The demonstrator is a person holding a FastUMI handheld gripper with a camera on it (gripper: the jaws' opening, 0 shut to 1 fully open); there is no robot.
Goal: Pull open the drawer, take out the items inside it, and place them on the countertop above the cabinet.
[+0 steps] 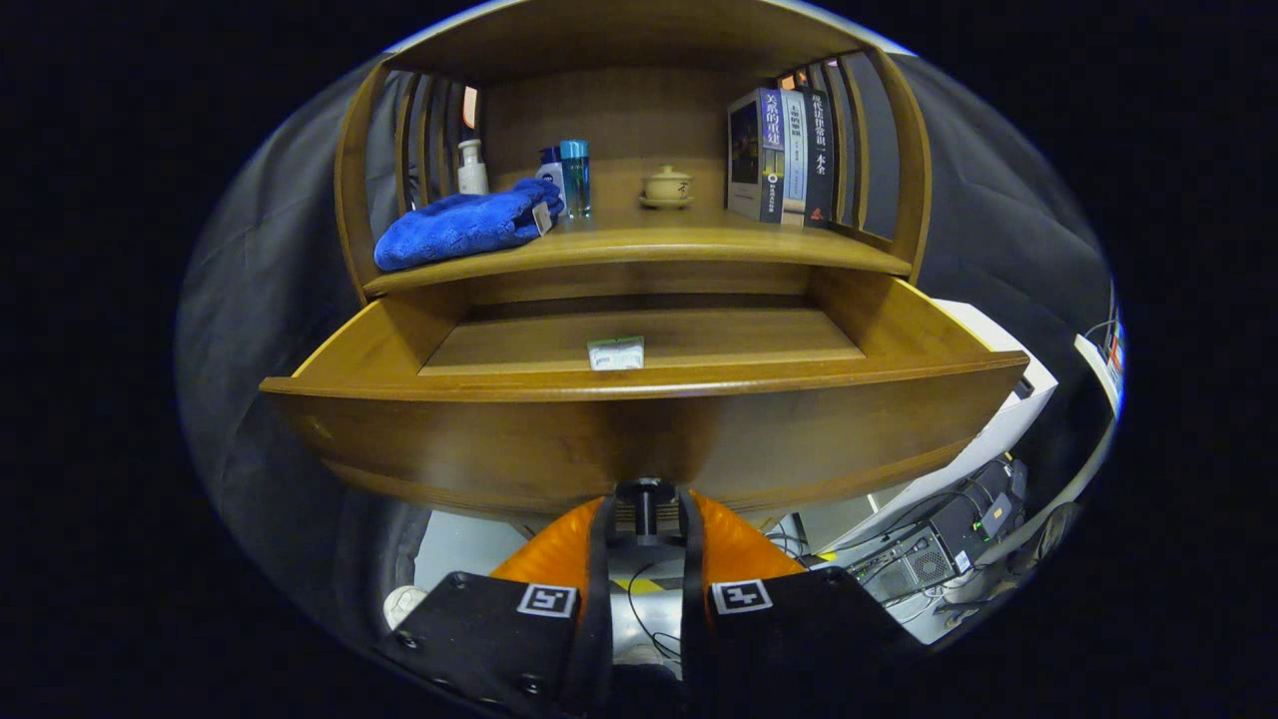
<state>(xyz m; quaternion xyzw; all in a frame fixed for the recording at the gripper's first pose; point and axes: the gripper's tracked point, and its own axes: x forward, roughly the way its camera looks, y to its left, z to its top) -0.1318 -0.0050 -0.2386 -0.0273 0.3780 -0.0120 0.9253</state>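
**Operator:** Drawer (639, 439) stands pulled out of the wooden cabinet (639, 110), its curved front panel right above my gripper (645, 511). My fingertips meet at a dark knob (645, 496) under the lower edge of that front panel, but I can't tell whether both fingers really press on it or merely sit beside it.

**Partner:** How do the fingers stand?

**Operator:** Drawn close together, with just a narrow gap between them where the knob sits.

**Partner:** What lies inside the drawer?

**Operator:** One small pale packet (615, 353), flat on the drawer floor, near the front wall and about midway across. It is above and beyond my fingertips, well apart from them.

**Partner:** And the countertop?

**Operator:** Countertop (699, 245) sits directly above the drawer. On it, toward its left end, lies a folded blue towel (464, 224); behind the towel I see a white pump bottle (471, 168) and a blue bottle (574, 177). A small lidded cup on a saucer (667, 187) stands near the middle, and upright books (781, 155) stand toward the right end.
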